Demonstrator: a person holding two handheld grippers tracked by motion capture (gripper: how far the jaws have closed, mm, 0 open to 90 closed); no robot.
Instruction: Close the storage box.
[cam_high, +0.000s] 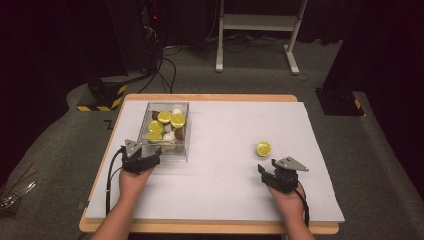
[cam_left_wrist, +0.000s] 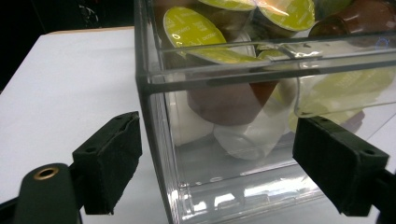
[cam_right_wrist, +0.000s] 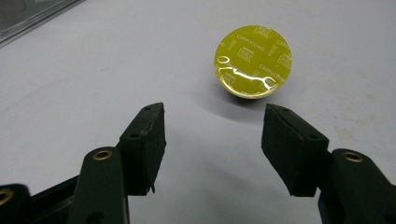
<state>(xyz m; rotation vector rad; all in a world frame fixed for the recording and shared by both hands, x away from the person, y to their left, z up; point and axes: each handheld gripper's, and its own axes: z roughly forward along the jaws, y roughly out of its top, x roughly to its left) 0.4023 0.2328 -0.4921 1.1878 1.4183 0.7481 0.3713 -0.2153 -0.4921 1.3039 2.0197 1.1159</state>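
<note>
A white sheet (cam_high: 225, 150) covers a wooden table (cam_high: 210, 98) that stands on grey carpet in a dark room, with a white frame (cam_high: 257, 22) and cables behind. The right gripper (cam_high: 264, 171) rests near the table's front right, its jaws parted with a plain gap and nothing between them. The yellow-lidded capsule (cam_right_wrist: 253, 60) sits lid up on the sheet just beyond them, at about one o'clock from the gap, untouched. The left gripper (cam_high: 156, 156) stands wide, its jaws straddling the near corner of a clear box (cam_high: 181, 150) full of capsules, with no clear sign that its pads press on it.
</note>
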